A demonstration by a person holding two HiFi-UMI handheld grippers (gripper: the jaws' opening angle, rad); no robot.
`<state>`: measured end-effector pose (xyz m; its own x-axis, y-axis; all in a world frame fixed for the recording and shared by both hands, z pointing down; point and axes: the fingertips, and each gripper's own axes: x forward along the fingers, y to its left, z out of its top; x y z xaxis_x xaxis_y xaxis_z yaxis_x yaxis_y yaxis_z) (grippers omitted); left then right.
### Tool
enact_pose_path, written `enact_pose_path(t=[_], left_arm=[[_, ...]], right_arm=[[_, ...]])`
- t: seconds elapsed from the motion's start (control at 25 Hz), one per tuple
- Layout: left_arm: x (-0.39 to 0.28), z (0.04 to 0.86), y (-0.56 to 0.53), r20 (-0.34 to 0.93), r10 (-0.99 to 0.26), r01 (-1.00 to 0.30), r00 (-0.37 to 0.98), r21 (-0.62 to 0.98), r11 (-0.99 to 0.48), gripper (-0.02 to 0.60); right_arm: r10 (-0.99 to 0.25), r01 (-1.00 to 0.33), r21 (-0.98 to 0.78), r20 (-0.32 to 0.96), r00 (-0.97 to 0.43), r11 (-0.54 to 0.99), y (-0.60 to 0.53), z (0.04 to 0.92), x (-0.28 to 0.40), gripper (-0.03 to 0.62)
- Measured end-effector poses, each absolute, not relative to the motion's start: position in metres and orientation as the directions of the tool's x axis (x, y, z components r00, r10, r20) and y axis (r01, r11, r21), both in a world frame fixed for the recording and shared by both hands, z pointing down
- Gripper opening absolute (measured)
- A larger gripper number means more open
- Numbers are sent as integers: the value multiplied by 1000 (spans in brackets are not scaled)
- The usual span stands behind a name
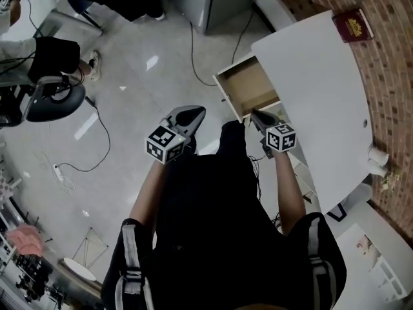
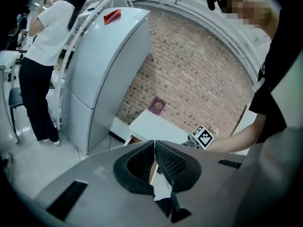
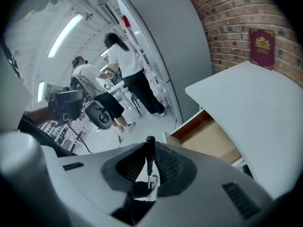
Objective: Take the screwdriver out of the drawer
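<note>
A screwdriver (image 3: 150, 156) with a black handle and thin metal shaft stands upright between the pads of my right gripper (image 3: 150, 150), which is shut on it. In the head view that right gripper (image 1: 257, 116) hovers just in front of the open wooden drawer (image 1: 248, 88), whose inside looks bare. The drawer (image 3: 208, 137) hangs under the white table (image 1: 316, 95). My left gripper (image 1: 192, 113) is held up at the left, apart from the drawer. Its pads meet at the tips with nothing between them in the left gripper view (image 2: 155, 148).
A maroon book (image 1: 353, 24) lies at the table's far corner by the brick wall (image 1: 387, 76). A tall grey cabinet (image 3: 165, 46) stands beyond the drawer. Cables (image 1: 103, 141) trail over the floor. An office chair (image 1: 51, 99) and people stand at the left.
</note>
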<state>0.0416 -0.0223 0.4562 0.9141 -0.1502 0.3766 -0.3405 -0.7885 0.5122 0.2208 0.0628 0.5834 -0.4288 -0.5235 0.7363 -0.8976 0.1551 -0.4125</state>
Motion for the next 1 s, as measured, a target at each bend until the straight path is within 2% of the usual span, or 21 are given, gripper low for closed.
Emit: enact_pose_path(t=[0.24, 0.48, 0.76, 1.0], left_arm=[[63, 435, -8, 343, -56, -230, 938, 492, -840, 18], [72, 407, -4, 324, -14, -163, 946, 439, -883, 18], [55, 397, -7, 322, 10, -127, 947, 402, -907, 18], [49, 401, -3, 317, 6, -127, 948, 399, -908, 18]], right_arm=[[-614, -888, -436, 663, -428, 149, 74, 545, 210, 114], [-718, -895, -419, 577, -390, 149, 68, 495, 207, 114], [-778, -902, -408, 518, -355, 140, 66, 481, 194, 114], [-789, -911, -391, 515, -335, 132, 78, 482, 189, 114]])
